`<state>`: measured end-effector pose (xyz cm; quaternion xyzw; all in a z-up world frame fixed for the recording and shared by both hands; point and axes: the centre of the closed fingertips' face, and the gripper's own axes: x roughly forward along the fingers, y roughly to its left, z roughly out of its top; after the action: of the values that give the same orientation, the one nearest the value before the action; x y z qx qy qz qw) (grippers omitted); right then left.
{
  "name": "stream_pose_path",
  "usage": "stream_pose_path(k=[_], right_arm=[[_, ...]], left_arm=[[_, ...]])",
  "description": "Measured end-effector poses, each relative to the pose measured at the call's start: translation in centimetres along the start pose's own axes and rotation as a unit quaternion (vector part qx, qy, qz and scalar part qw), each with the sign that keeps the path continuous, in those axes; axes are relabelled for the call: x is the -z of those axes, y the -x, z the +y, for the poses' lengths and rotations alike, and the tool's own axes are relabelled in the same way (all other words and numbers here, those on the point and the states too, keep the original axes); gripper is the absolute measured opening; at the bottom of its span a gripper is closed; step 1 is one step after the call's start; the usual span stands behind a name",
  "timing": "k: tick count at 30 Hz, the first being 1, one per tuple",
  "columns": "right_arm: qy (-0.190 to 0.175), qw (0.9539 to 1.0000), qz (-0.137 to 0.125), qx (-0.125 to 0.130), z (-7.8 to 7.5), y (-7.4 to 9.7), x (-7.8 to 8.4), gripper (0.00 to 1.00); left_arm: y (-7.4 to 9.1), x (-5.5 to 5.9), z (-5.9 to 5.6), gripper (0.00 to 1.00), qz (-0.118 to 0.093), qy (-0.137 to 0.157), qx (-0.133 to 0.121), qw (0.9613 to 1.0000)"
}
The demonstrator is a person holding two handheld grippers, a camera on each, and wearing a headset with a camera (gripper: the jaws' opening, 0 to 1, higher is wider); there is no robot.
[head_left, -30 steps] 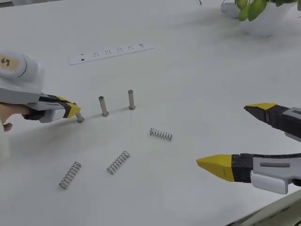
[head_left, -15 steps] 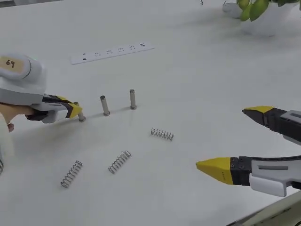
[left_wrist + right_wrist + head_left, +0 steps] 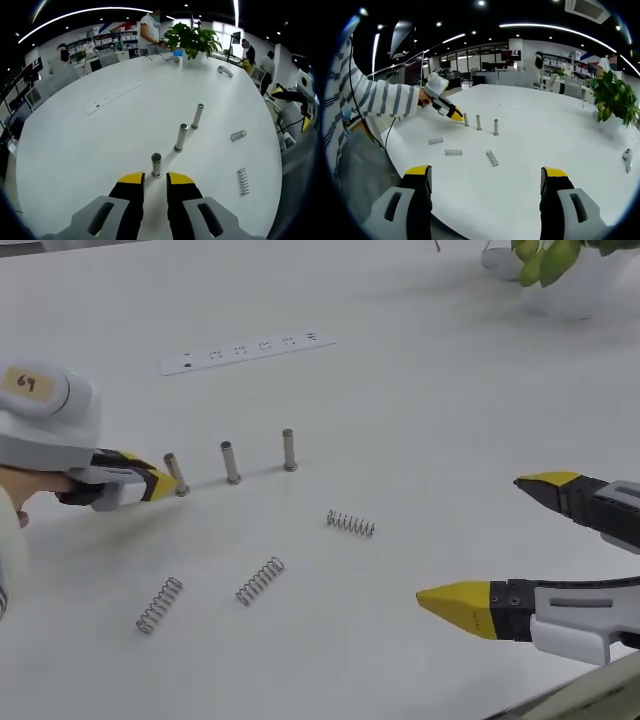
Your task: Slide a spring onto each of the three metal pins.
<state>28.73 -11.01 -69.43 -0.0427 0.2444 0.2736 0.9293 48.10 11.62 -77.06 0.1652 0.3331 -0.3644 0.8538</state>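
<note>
Up front, right tongs [image 3: 469,536] held wide open, empty. Three springs [image 3: 260,581] lie loose on the desk [image 3: 430,390], none threaded yet, so one needs grabbing first. Beyond: three bare pins [image 3: 230,462], left tongs [image 3: 165,483] barely parted, empty, beside the end pin [image 3: 176,474].

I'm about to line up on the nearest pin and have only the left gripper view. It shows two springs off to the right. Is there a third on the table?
Observer: Yes. In the head view a third spring lies on the table, left of the middle spring and the right spring, on the person's side of the pin row.
Operator: Is the right gripper carrying anything?
Observer: No. The right gripper is wide open with nothing between its jaws, and it sits apart from all three springs.
</note>
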Motion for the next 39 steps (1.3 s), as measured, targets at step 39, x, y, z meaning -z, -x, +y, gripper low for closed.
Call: stream_pose_path(k=[39], right_arm=[[-0.004,0.9999,0.004,-0.013,0.0,-0.3,0.5,0.87]], left_arm=[[4.5,3.7,-6.4,0.17,0.018,-0.005,0.025,0.9995]])
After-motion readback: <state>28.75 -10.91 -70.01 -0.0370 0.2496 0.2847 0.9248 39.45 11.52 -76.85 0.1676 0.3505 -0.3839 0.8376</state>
